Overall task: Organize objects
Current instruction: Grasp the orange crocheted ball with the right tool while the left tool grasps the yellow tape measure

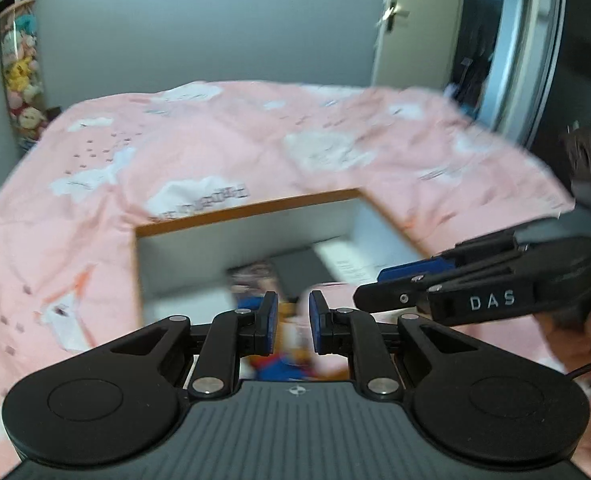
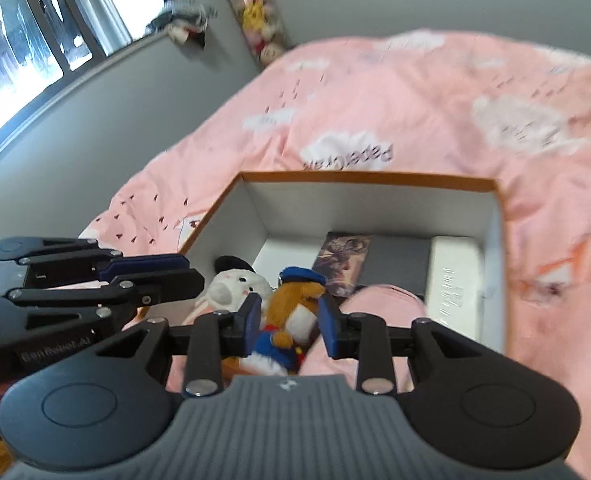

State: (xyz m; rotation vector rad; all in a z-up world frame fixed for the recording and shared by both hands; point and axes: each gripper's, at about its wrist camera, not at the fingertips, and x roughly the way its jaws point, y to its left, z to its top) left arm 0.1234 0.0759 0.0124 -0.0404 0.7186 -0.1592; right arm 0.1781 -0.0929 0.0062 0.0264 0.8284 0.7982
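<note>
From the left wrist view, the left tool [image 1: 291, 322] points forward and slightly down over the near end of an open box [image 1: 251, 208] with an orange rim and white walls, which sits on a bed with a pink cloud-print duvet [image 1: 215, 140]. Its blue pads [image 1: 272, 316] stand a narrow gap apart with nothing between them. Below the gap lies a blurred patch of brown, blue and red, the plush toy [image 1: 283, 360]. The right tool [image 1: 379, 284] reaches in from the right edge, turned on its side and aimed leftward over the box; a hand [image 1: 575, 328] grips its body. From this side I cannot tell how its fingers stand. A clear tube of soft toys [image 1: 19, 68] hangs on the far wall.

From the right wrist view, the right tool [image 2: 289, 320] hangs level above the box [image 2: 367, 178], its pads apart on either side of a brown plush toy [image 2: 291, 320] in a blue cap and blue jacket; whether the pads touch it is unclear. A white plush [image 2: 231, 284] lies just left of it. Deeper in the box rest a picture card [image 2: 343, 262] and a white carton [image 2: 455, 288]. The left tool [image 2: 191, 276] comes in from the left, on its side, its fingers close together, tips near the white plush
</note>
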